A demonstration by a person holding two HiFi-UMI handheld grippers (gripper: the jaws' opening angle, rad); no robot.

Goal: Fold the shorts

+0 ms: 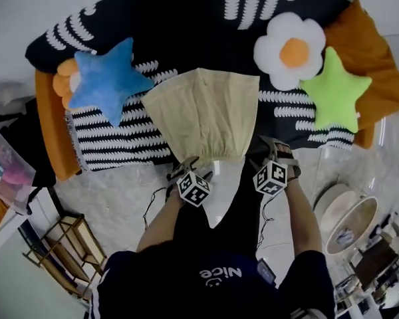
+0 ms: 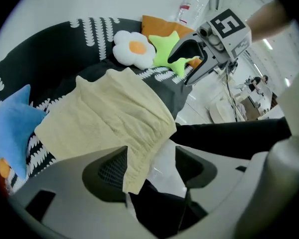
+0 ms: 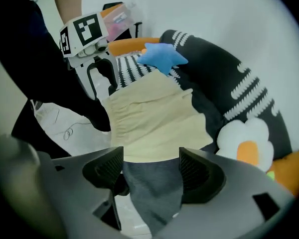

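Shorts (image 1: 206, 111): cream, folded into a flat tapered shape. They lie on the sofa (image 1: 173, 18), which has a black-and-white cover, in the middle of the seat, with the wide gathered edge toward the person.

Blue star pillow (image 1: 110, 78) lies just left of the shorts. Flower pillow (image 1: 291, 50) and green star pillow (image 1: 336, 88) lie to the right, apart from them.

Left claw (image 1: 188, 167): jaws wide apart, pointing steeply down at the shorts' near left corner. In the left gripper view the corner hangs in front of one pad, and nothing is pinched.

Right claw (image 1: 271, 146): jaws apart, just off the near right corner. The fabric edge shows beyond the pads, not between them.
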